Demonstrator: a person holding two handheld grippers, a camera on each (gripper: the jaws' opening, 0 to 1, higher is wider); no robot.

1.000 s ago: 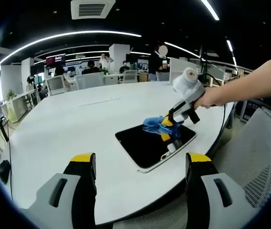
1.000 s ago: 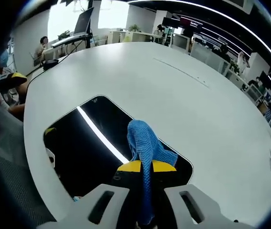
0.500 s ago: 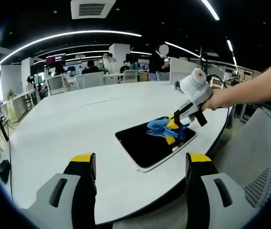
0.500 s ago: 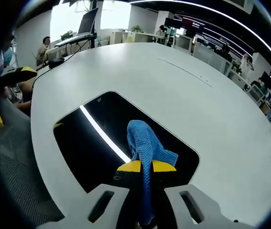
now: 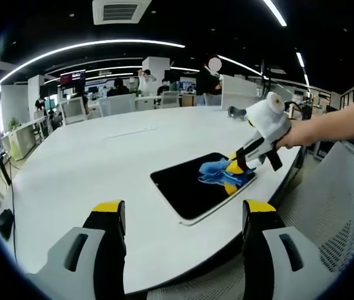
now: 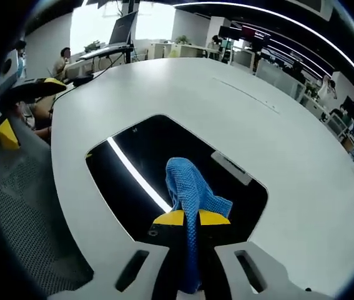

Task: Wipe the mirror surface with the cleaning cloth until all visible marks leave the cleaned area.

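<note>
Right tool [image 6: 185, 218] clamps blue knitted cleaning cloth [image 6: 189, 187] on dark rectangular mirror [image 6: 145, 162], white round surface [image 6: 226, 112]; left tool [image 5: 181, 219] open, off surface.

Left gripper [image 5: 181, 215]: grey moulded jaws, black inner faces, yellow tips. Right gripper [image 6: 191, 218]: same colours, white rounded body, black strap.

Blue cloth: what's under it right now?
The blue cloth, pinched in the right gripper, hangs over the dark mirror lying on the white table. Any marks on the glass under the cloth are covered.
</note>
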